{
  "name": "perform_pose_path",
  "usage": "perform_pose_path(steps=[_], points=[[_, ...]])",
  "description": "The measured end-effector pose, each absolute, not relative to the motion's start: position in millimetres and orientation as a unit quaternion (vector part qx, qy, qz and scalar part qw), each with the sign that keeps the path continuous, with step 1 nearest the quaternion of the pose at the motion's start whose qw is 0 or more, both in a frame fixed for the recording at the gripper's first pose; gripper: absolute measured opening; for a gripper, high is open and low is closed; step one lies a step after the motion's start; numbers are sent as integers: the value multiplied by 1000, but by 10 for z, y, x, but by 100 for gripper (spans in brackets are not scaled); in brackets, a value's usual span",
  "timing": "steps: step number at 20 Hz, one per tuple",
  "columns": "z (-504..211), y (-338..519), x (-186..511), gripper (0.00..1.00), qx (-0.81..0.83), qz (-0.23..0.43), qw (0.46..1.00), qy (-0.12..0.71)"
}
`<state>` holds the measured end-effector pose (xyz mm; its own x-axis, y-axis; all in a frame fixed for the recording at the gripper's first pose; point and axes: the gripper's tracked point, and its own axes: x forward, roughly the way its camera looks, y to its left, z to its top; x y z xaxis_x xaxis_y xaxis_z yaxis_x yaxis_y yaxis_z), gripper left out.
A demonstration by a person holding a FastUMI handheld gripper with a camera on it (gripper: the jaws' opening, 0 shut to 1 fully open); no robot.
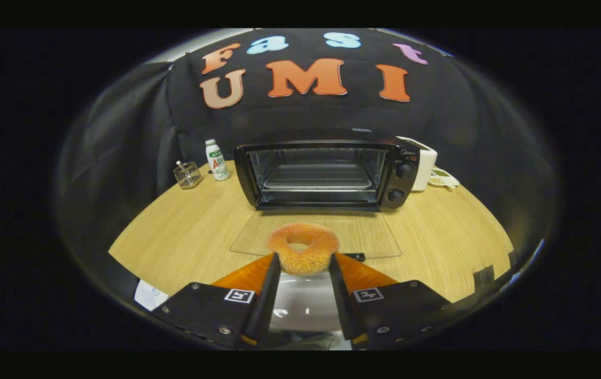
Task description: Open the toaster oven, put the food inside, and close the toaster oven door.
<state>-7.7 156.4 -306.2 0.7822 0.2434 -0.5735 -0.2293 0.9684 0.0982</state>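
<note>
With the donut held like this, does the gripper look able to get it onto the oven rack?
Probably yes. The gripper is shut on the donut, the toaster oven stands straight ahead with its glass door folded flat, and nothing lies between the jaws and the bare rack.

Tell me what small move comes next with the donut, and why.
Probably carry it straight ahead, over the lowered glass door, onto the rack. The tongs grip the donut on both sides, and the toaster oven beyond stands open with its rack bare.
</note>
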Motion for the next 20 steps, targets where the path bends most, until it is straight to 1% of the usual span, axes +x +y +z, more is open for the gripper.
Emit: perform_pose_path(steps=[12,20], points=[[-3029,1684,893,53,44,110,952,283],[-3113,1718,1342,53,203,82,935,279]])
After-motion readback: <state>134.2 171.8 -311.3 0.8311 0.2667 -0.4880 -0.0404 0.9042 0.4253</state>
